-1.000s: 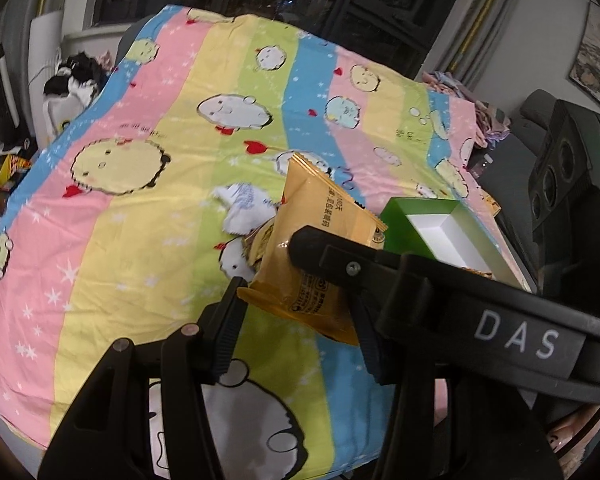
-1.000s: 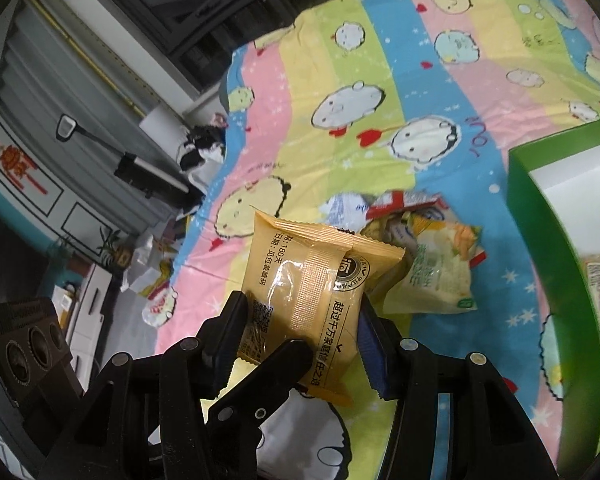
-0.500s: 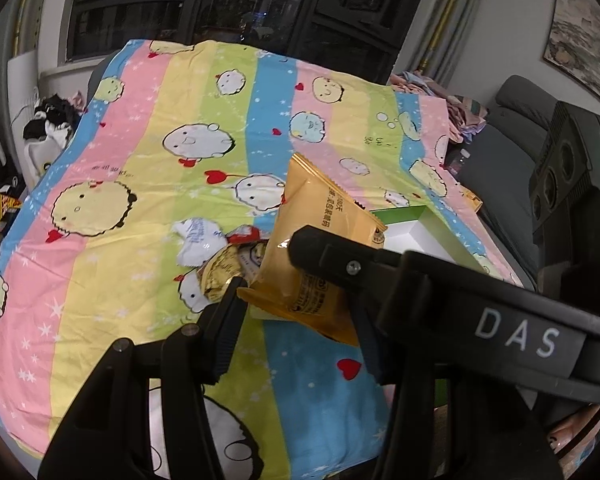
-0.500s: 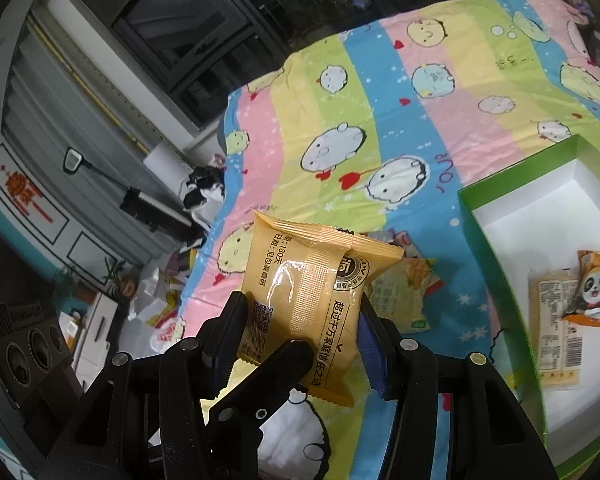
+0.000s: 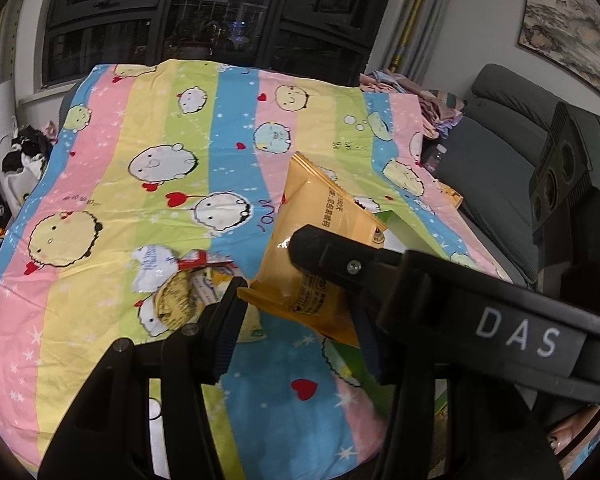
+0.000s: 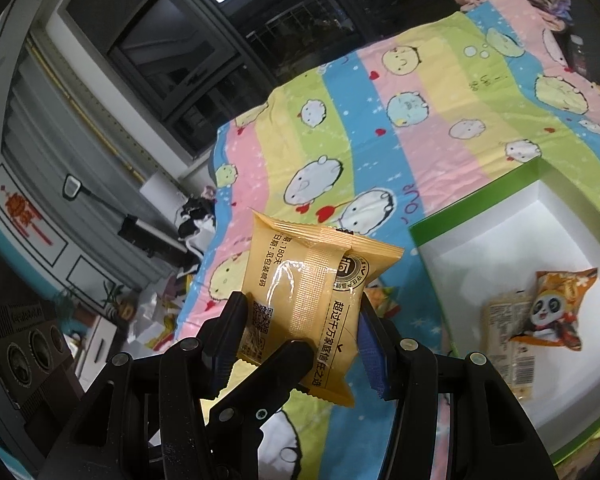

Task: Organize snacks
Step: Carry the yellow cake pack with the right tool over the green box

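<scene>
The orange snack packet [image 6: 304,304] is up in the air, and both grippers have a piece of it. The right gripper [image 6: 300,340] clamps it across its lower half, one finger [image 6: 228,332] on the packet's left edge, the blue-padded one on its right edge. In the left wrist view the same packet [image 5: 320,240] stands tilted, and the left gripper [image 5: 296,300] is closed on its lower corner, one finger at the crimped seam, the other behind the wrapper.

Taking the packet as the mark: to its right in the right wrist view lies the green box [image 6: 476,200], white inside, resting on the striped bedspread [image 6: 420,120]. On the box floor sit a panda packet [image 6: 552,312] and a pale packet [image 6: 504,328], touching and overlapping one another. The orange packet hangs above the bedspread just outside the box's left wall.

Left of the packet in the left wrist view, a small heap of loose snack packets [image 5: 180,276] lies on the bedspread, wrappers overlapping. Only a green sliver of the box [image 5: 392,220] peeks out behind the packet's right edge. Far beyond are dark windows [image 5: 204,12], and to the right a grey sofa [image 5: 492,152].
</scene>
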Demonstrator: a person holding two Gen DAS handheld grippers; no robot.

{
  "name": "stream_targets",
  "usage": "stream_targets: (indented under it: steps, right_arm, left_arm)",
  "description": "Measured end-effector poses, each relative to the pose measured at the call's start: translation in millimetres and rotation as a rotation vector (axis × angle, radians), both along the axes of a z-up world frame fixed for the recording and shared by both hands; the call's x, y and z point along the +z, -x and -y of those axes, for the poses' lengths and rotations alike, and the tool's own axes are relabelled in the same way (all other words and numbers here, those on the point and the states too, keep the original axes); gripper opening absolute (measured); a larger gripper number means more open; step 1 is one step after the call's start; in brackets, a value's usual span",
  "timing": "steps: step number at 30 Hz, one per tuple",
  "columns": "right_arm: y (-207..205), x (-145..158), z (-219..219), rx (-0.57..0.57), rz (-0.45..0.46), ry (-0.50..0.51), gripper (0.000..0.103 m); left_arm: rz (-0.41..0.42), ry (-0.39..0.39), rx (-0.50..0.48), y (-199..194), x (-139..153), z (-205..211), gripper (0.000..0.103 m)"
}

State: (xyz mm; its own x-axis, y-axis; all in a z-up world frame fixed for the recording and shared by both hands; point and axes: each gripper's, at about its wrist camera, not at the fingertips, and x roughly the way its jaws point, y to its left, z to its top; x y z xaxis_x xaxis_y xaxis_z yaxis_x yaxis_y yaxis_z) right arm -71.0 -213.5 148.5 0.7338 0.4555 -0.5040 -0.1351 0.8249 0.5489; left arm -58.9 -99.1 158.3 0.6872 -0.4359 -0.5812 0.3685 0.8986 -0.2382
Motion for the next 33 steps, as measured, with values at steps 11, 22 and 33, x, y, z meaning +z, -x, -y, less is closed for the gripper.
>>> stream_targets:
  steps: [11, 22, 33]
  right_arm:
    - [0, -3, 44, -0.061, -0.005, -0.013, 0.056]
    - [-15, -22, 87, -0.120, -0.058, -0.024, 0.056]
    - [-33, -49, 117, -0.153, -0.147, -0.055, 0.056]
  left_arm:
    - [-0.009, -0.008, -0.060, -9, 0, 44, 0.051]
    - [-0.072, -0.010, -0.095, -26, -17, 88, 0.051]
    - [-0.154, -0.027, -0.116, -49, -41, 117, 0.051]
